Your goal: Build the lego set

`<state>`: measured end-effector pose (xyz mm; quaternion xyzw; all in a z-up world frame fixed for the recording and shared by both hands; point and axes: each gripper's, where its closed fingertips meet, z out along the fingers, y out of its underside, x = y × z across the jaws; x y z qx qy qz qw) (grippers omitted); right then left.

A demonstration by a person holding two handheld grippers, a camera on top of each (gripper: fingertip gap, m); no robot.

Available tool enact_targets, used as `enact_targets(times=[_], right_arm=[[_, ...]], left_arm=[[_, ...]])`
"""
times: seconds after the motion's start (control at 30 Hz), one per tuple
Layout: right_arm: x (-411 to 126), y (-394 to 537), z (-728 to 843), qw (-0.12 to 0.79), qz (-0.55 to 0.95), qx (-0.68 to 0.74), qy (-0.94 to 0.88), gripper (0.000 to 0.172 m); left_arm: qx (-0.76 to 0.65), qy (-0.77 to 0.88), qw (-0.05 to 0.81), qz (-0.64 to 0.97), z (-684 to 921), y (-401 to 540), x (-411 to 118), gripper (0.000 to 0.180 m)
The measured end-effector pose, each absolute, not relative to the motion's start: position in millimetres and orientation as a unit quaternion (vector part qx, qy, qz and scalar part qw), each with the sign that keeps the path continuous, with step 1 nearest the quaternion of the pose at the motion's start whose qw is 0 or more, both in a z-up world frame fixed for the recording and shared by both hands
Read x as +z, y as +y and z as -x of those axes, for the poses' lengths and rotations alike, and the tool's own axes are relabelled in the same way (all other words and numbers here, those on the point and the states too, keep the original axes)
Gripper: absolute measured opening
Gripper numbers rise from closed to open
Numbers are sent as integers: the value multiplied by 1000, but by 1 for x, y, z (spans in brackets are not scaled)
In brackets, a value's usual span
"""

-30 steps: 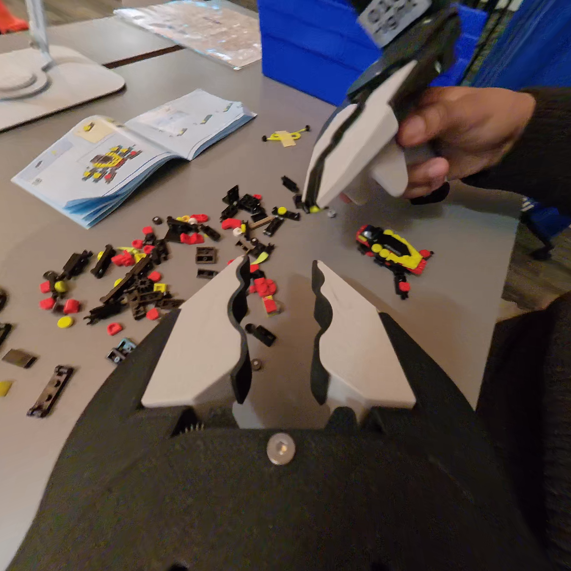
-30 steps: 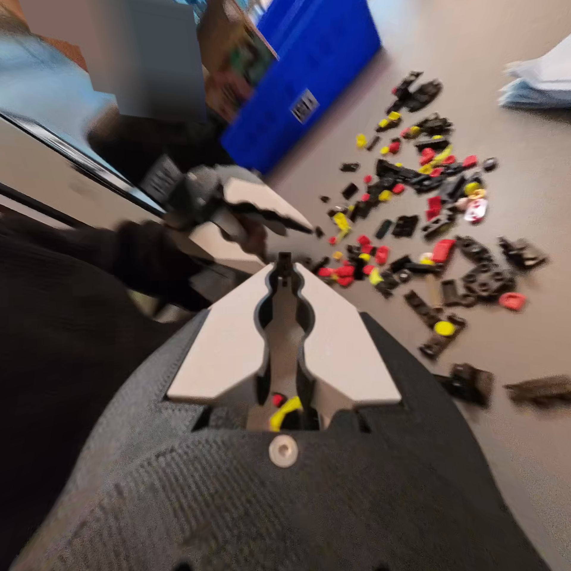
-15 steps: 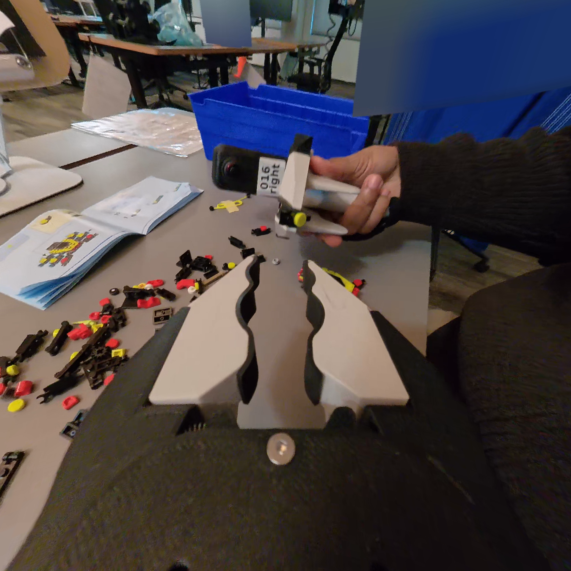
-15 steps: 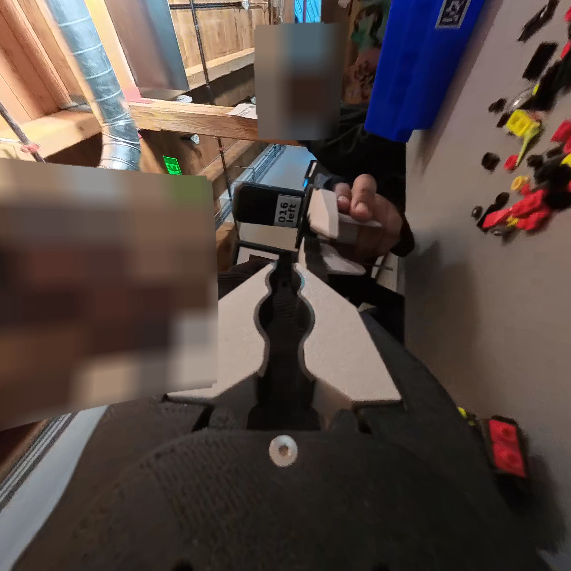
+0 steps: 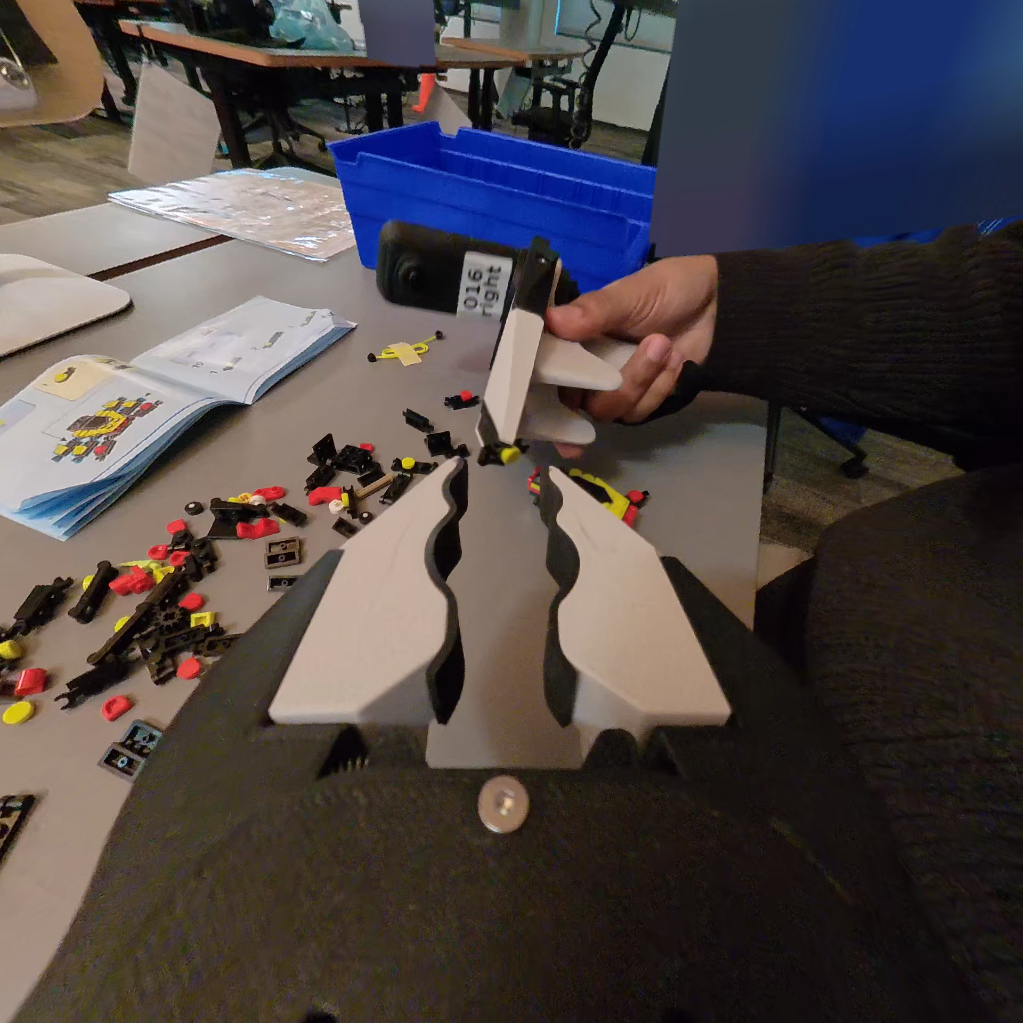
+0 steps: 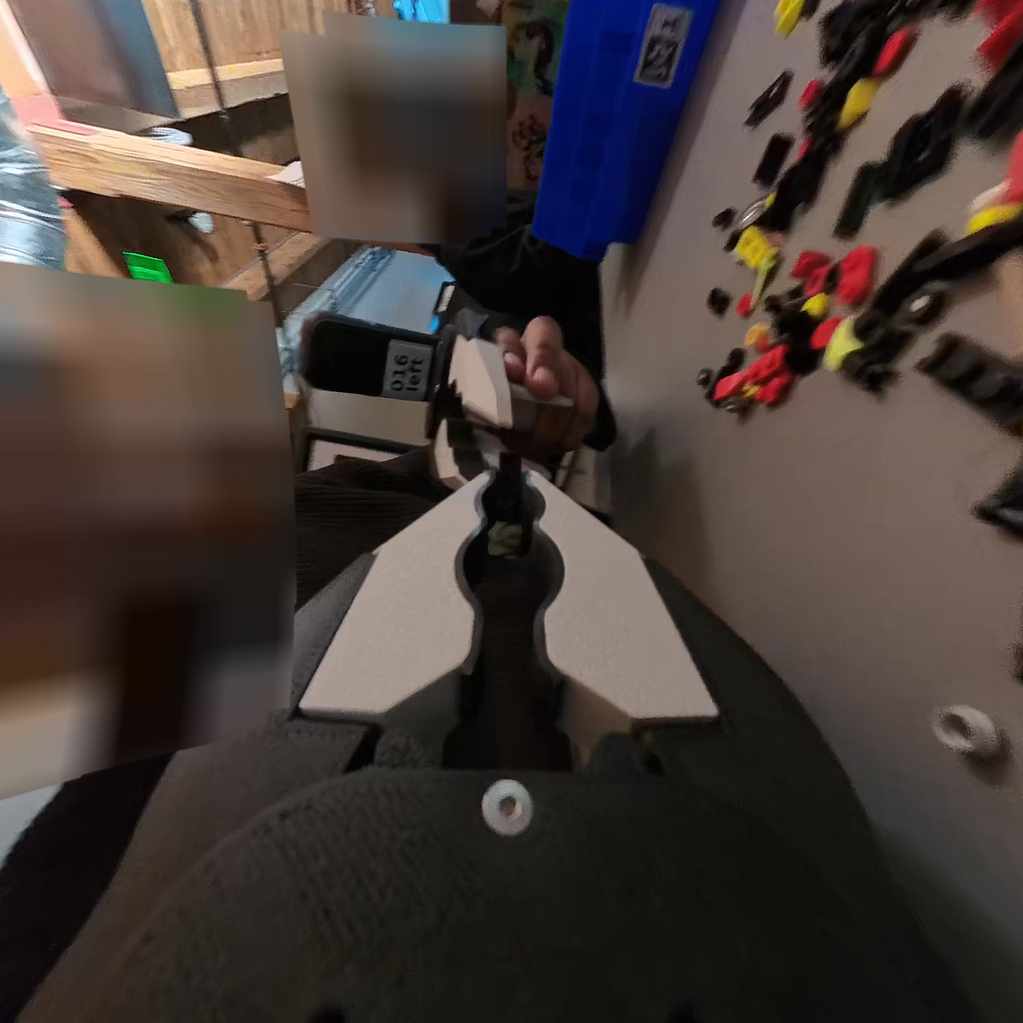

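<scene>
My left gripper (image 5: pixel 502 470) is open and empty above the grey table (image 5: pixel 343 398). My right gripper (image 6: pixel 509 481) is shut on a small black brick piece with a yellow stud (image 6: pixel 505 517). In the left wrist view the right gripper (image 5: pixel 515 376), held by a hand, points down, and the black and yellow piece (image 5: pixel 501 454) hangs at its tips just beyond my left fingertips. A partly built red, yellow and black model (image 5: pixel 609 498) lies on the table behind my left gripper's right finger (image 5: pixel 609 598). The left gripper also shows in the right wrist view (image 6: pixel 476 387), close ahead.
Many loose black, red and yellow pieces (image 5: pixel 221 531) lie scattered left of the grippers. An open instruction booklet (image 5: pixel 166 387) lies at the far left. A blue bin (image 5: pixel 498 188) stands at the back, with a clear plastic bag (image 5: pixel 238 205) and a white base (image 5: pixel 44 299) to its left.
The right gripper rose from the pile shut on the black and yellow piece and brought it down to just in front of my left fingertips. The left gripper stayed open.
</scene>
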<state>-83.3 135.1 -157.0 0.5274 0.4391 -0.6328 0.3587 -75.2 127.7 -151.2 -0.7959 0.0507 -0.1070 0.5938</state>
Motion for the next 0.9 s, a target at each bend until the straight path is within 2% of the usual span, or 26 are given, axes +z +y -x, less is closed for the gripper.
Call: enact_targets(times=[0.03, 0.17, 0.23, 0.33, 0.53, 0.67, 0.9], right_arm=[[-163, 141, 86, 328, -540, -626, 457, 6], [-196, 180, 99, 122, -584, -558, 577, 6], [-197, 201, 106, 20, -576, -536, 617, 6], [-192, 223, 113, -78, -564, -523, 634, 6], [-209, 244, 116, -145, -572, -466, 659, 6], [-207, 258, 123, -202, -583, -441, 652, 6], [-212, 267, 129, -256, -577, -412, 657, 6]], left_arm=[[-105, 52, 591, 798, 76, 128, -153, 23], [-102, 63, 573, 811, 75, 127, -163, 16], [-106, 71, 565, 815, 72, 126, -167, 13], [-106, 82, 555, 821, 70, 126, -172, 10], [-117, 100, 542, 826, 66, 122, -179, 0], [-182, 125, 526, 821, 49, 115, -180, 0], [-191, 145, 515, 823, 42, 112, -185, 0]])
